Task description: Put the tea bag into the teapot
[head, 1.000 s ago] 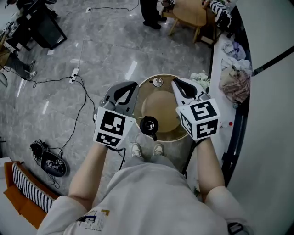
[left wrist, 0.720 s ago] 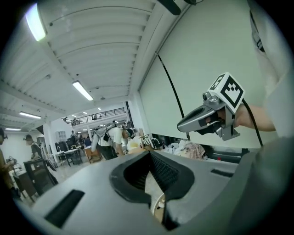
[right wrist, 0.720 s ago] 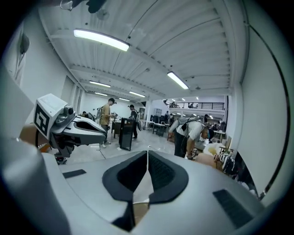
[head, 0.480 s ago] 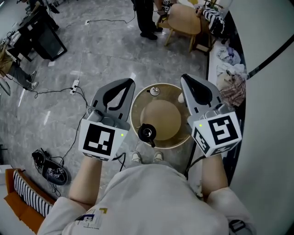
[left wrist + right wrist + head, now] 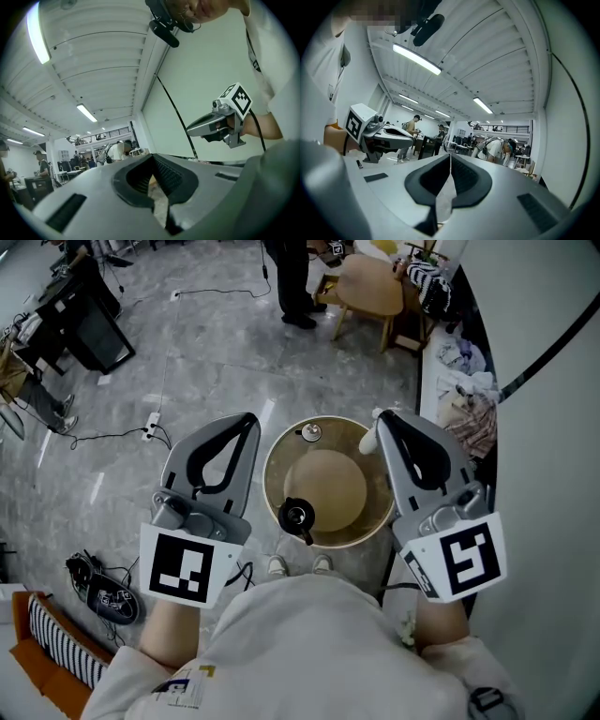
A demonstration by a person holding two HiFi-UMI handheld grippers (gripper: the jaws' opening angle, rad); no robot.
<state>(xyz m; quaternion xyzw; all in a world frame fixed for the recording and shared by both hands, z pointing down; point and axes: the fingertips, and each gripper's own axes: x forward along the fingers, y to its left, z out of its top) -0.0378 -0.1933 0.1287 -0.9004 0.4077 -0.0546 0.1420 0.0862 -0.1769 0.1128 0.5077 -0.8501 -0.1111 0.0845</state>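
Note:
In the head view a black teapot (image 5: 296, 517) stands at the near edge of a small round table (image 5: 273, 474), beside a tan round mat (image 5: 326, 486). A small silvery round thing (image 5: 309, 434) lies at the table's far edge. No tea bag can be made out. My left gripper (image 5: 247, 418) hangs left of the table and my right gripper (image 5: 382, 416) right of it. Both are raised well above it, with jaws together and nothing held. The gripper views both look up at the ceiling, past the shut left gripper (image 5: 151, 157) and shut right gripper (image 5: 450, 155).
A white shelf (image 5: 459, 381) with cloths runs along the right wall. A wooden chair (image 5: 370, 287) and a standing person (image 5: 291, 277) are beyond the table. Cables and a power strip (image 5: 150, 423) lie on the grey floor at left, shoes (image 5: 103, 587) at lower left.
Both grippers have risen toward the camera and moved apart, away from the table's middle. The teapot has not moved on the table.

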